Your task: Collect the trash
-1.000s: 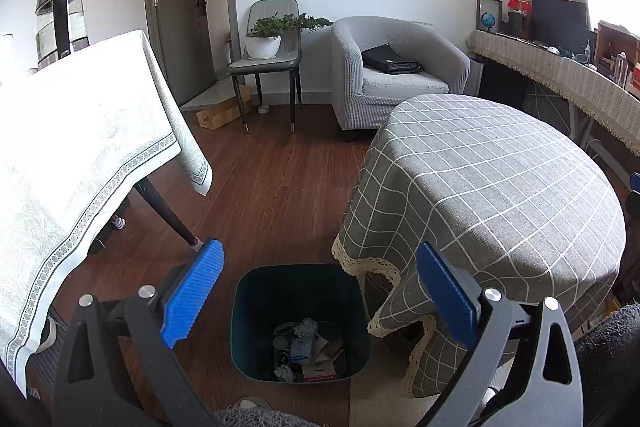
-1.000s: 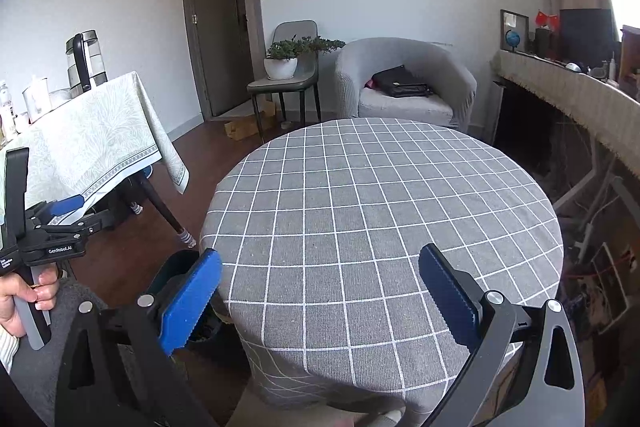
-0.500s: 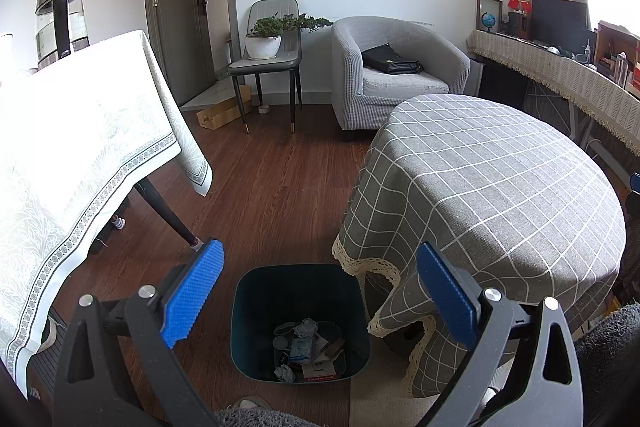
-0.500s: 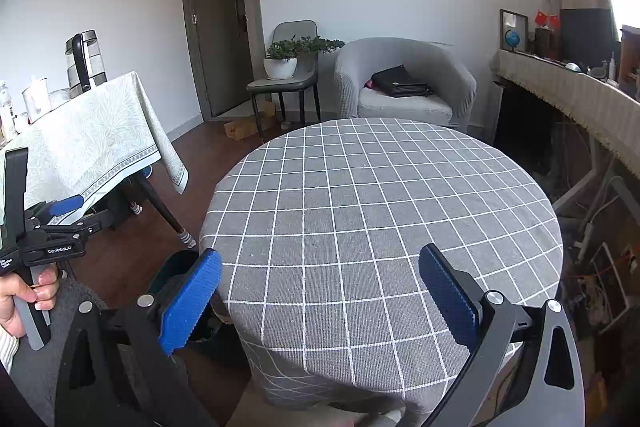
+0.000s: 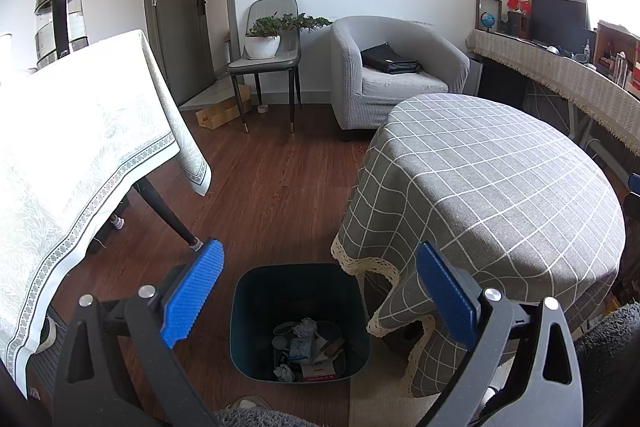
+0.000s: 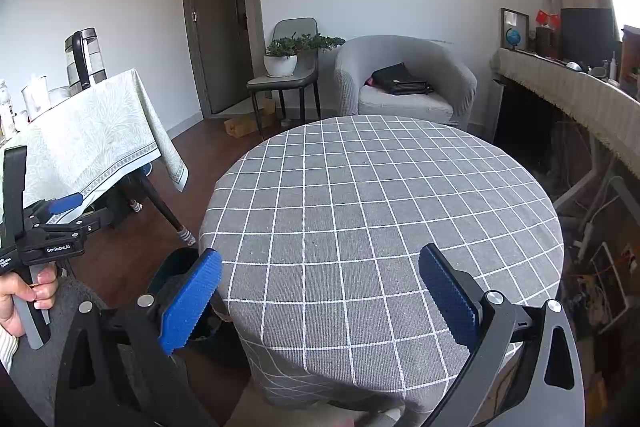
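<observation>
A dark teal bin [image 5: 256,311] stands on the wooden floor beside the round table, with crumpled paper and wrappers [image 5: 306,349] lying in its bottom. My left gripper [image 5: 320,291] hangs open above the bin, nothing between its blue pads. My right gripper [image 6: 320,291] is open over the near edge of the round table in a grey checked cloth [image 6: 380,195], which bears nothing. In the right wrist view the bin [image 6: 176,267] shows partly behind the left blue pad, and a hand [image 6: 24,295] holds the left gripper [image 6: 52,223] at far left.
A table under a pale patterned cloth [image 5: 80,155] stands at left with a glass kettle [image 5: 56,19] on it. Further back are a grey armchair [image 5: 396,75] holding a black bag, a chair with a potted plant [image 5: 266,39], and a cardboard box [image 5: 220,115] on the floor.
</observation>
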